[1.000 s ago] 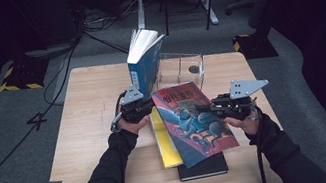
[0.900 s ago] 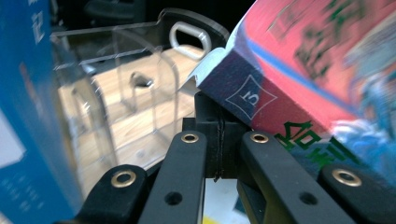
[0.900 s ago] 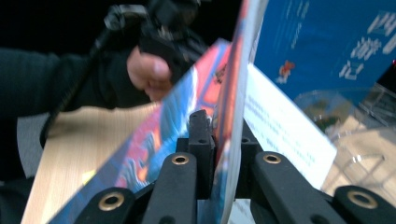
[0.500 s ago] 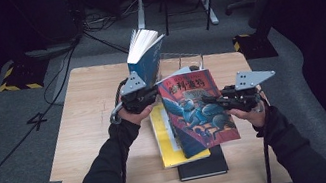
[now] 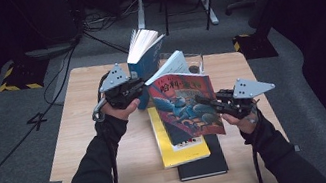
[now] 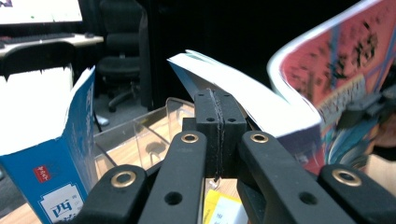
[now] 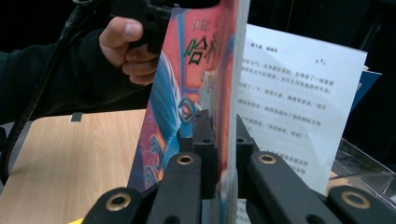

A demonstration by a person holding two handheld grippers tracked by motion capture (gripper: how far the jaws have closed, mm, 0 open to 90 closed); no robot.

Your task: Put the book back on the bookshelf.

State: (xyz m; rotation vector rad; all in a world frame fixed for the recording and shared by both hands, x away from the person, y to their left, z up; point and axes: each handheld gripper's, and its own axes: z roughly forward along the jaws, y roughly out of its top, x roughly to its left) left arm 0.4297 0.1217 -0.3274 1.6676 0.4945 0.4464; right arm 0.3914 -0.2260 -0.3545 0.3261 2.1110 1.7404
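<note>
A book with a red and blue illustrated cover (image 5: 186, 105) is held up off the table, nearly upright, between both grippers. My left gripper (image 5: 143, 89) is at its top left corner. In the left gripper view its jaws (image 6: 217, 126) are pressed shut, with the book's white pages (image 6: 261, 107) fanning out just behind them. My right gripper (image 5: 206, 101) grips the right edge. In the right gripper view it (image 7: 219, 140) is shut on the front cover (image 7: 187, 93), and a printed page (image 7: 299, 107) stands open beyond.
A blue book (image 5: 144, 56) stands open and upright at the back beside a clear acrylic stand (image 5: 194, 63). A yellow book (image 5: 179, 149) lies on a black one (image 5: 204, 163) under the lifted book. The wooden table (image 5: 85, 151) has bare room at left.
Both grippers raised the red book off the stack and tipped it upright. Its pages have fanned open at the top.
</note>
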